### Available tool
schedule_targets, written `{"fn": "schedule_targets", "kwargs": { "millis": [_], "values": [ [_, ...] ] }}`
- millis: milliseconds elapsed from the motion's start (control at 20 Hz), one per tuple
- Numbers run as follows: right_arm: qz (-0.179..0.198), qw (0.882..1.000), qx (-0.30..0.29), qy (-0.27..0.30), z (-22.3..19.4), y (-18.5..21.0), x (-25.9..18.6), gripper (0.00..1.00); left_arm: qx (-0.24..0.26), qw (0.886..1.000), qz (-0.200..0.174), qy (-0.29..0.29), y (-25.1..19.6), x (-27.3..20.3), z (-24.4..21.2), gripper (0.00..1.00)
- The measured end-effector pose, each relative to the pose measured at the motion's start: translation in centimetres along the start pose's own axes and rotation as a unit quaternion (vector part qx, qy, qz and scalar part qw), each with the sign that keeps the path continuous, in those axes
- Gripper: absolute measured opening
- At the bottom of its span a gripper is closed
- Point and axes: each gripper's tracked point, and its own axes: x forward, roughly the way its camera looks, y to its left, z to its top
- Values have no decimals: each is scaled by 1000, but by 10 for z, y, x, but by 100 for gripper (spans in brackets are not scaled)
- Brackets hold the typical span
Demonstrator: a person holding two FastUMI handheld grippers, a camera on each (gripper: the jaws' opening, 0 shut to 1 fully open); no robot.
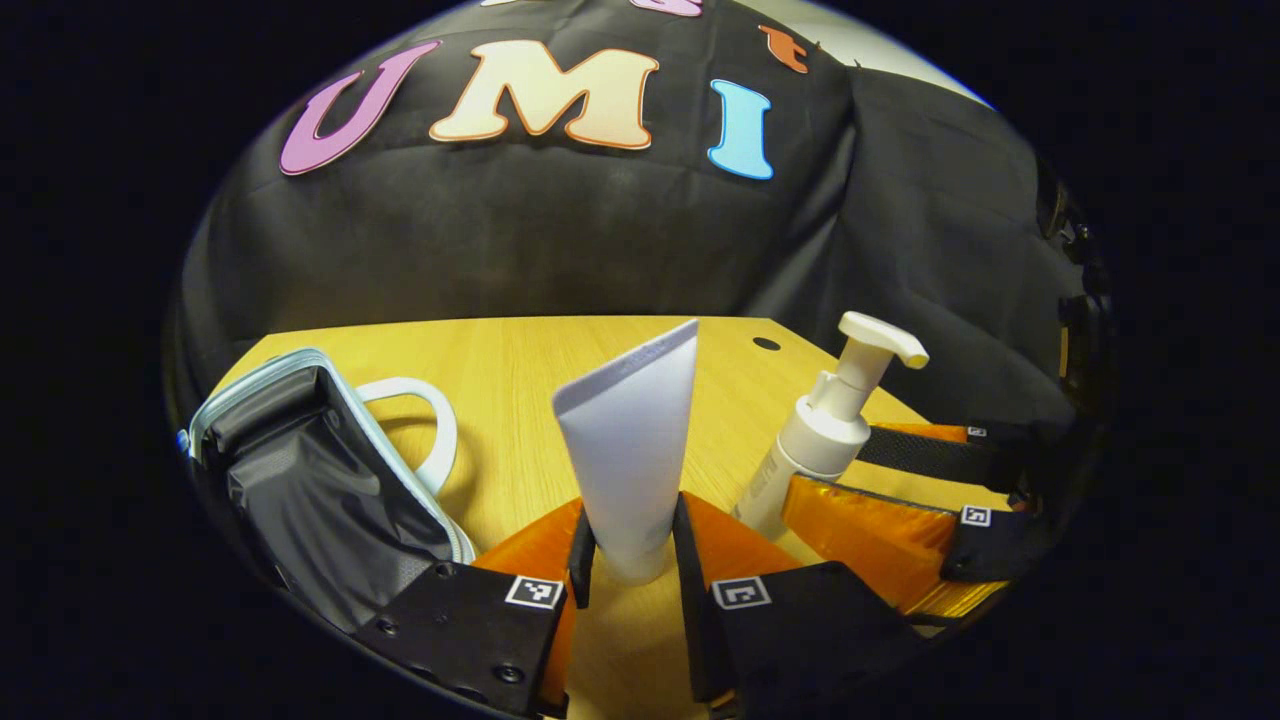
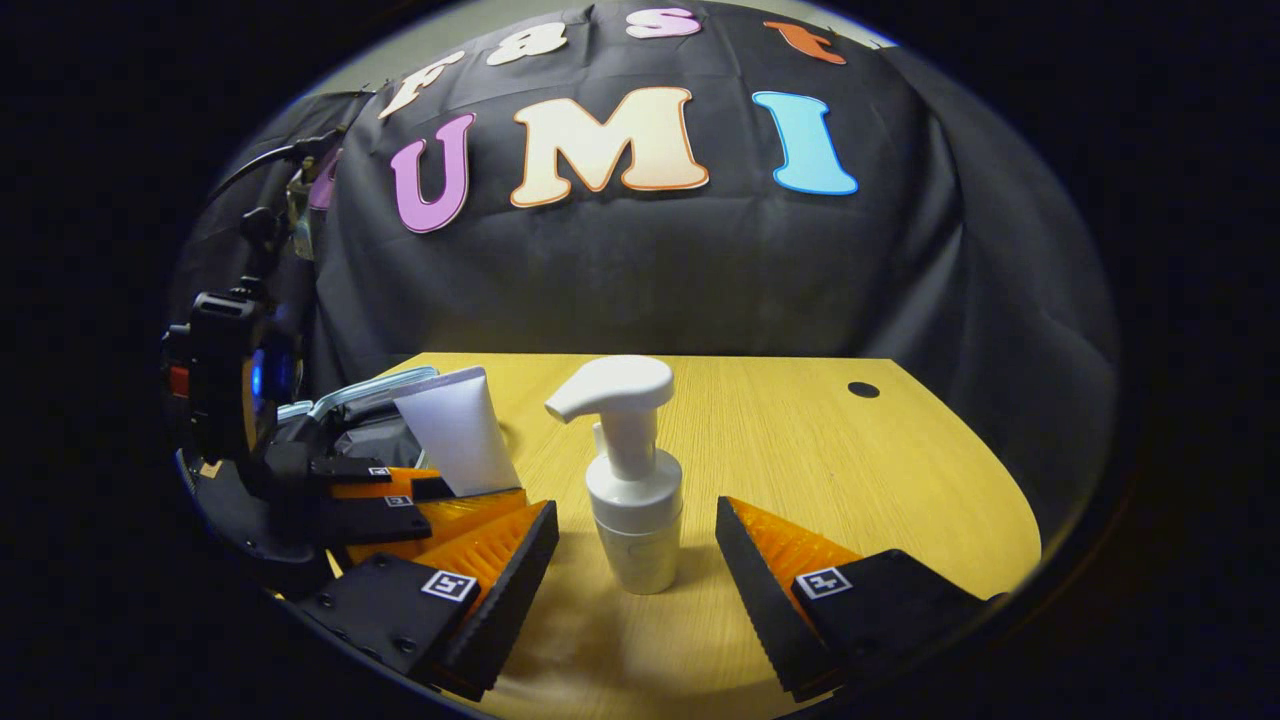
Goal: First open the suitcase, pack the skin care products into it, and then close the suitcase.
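On my far left the suitcase (image 1: 330,480) lies open on the wooden table (image 1: 520,380), its handle (image 1: 425,425) toward the middle. My left gripper (image 1: 630,560) pinches the base of the white tube (image 1: 630,440), which stands upright just right of the case. Further right, my right gripper (image 2: 635,560) is spread wide around the standing pump bottle (image 2: 632,480), fingers not touching it.

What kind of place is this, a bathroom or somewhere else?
Probably not a bathroom: it looks like a recording booth. A black cloth hangs as the wall behind a bare wooden table, and on it stand just a tube, a pump bottle and an open suitcase.
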Motion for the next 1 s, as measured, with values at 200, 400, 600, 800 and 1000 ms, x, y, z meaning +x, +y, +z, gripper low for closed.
{"fn": "schedule_targets", "kwargs": {
  "millis": [200, 400, 600, 800, 1000],
  "values": [
    [3, 1000, -2, 2, 1, 2, 5, 99, -8, 1000, 2, 2, 0, -3, 0, 35],
    [6, 1000, -8, 2, 2, 4, 14, 99, -14, 1000, 8, -6, 5, -14, 12, 33],
    [-5, 1000, -20, 5, -1, 2, 21, 80, -23, 999, 21, -23, 16, -29, 33, 33],
    [-3, 1000, -28, 10, 1, 4, 21, 62, -56, 997, 29, -39, 32, -47, 53, 33],
    [6, 999, -40, 12, 5, 11, 16, 60, -86, 994, 41, -54, 56, -74, 81, 33]
  ]
}}
